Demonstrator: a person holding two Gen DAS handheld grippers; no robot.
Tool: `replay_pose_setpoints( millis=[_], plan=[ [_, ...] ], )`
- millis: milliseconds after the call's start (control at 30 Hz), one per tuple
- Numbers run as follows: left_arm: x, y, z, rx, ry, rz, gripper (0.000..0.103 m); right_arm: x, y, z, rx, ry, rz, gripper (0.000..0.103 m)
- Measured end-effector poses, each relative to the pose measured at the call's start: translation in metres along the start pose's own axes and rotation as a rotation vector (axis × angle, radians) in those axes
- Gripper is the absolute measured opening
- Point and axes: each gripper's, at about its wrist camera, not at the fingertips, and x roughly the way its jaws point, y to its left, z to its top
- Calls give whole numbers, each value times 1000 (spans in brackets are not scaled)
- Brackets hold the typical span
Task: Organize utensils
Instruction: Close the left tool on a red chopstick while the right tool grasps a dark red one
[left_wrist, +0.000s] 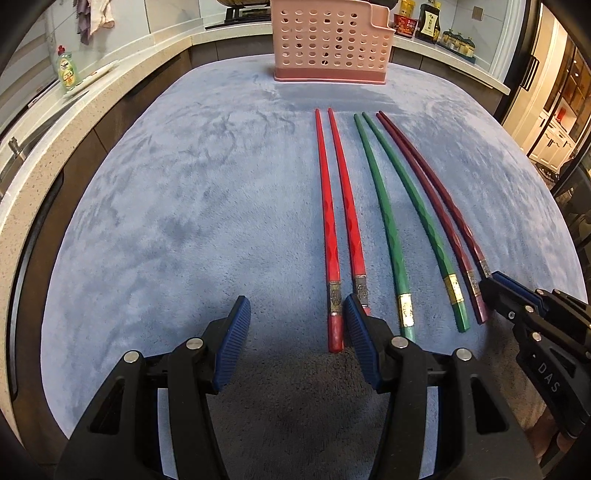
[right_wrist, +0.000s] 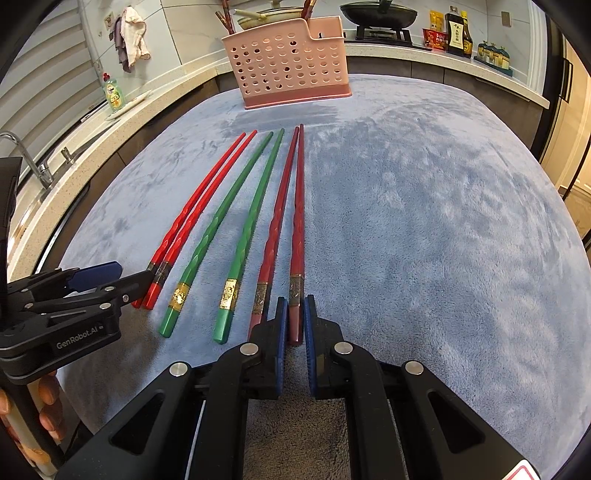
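Three pairs of chopsticks lie side by side on a blue mat (left_wrist: 184, 203), pointing at a pink perforated utensil holder (left_wrist: 328, 40) (right_wrist: 291, 62) at the far edge. My left gripper (left_wrist: 295, 325) (right_wrist: 135, 275) stands open low over the thick ends of the red pair (left_wrist: 334, 258) (right_wrist: 184, 221). One red stick lies between its pads untouched; the other passes behind the right finger (left_wrist: 360, 332). The green pair (left_wrist: 391, 240) (right_wrist: 236, 236) lies in the middle. My right gripper (right_wrist: 295, 321) (left_wrist: 493, 280) is shut on the thick end of one dark red chopstick (right_wrist: 297, 240) (left_wrist: 443, 206).
The holder has a few dark red chopsticks (right_wrist: 227, 16) standing in it. A kitchen counter runs around the mat, with a dish soap bottle (right_wrist: 114, 94), a sink tap (right_wrist: 22, 155), a wok (right_wrist: 380, 13) and sauce bottles (right_wrist: 456, 31). The mat's right half is bare.
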Motion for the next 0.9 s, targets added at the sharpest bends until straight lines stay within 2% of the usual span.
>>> replay_pose_setpoints(
  millis=[167,333,533,733,900],
  plan=[
    [2,-2,0,8,-2,4,42,0,0,0,0,0,0,8],
    [1,-3,1,11,-4,-5,23,0,0,-1,0,0,0,8],
    [1,-3,2,16,-2,-19,8,1,-1,-1,0,0,0,8],
    [-5,-2,3,10,-8,-38,8,-2,-1,1,5,-2,0,8],
    [-20,-1,10,2,-35,-50,7,-19,2,12,7,-45,8,8]
  ],
)
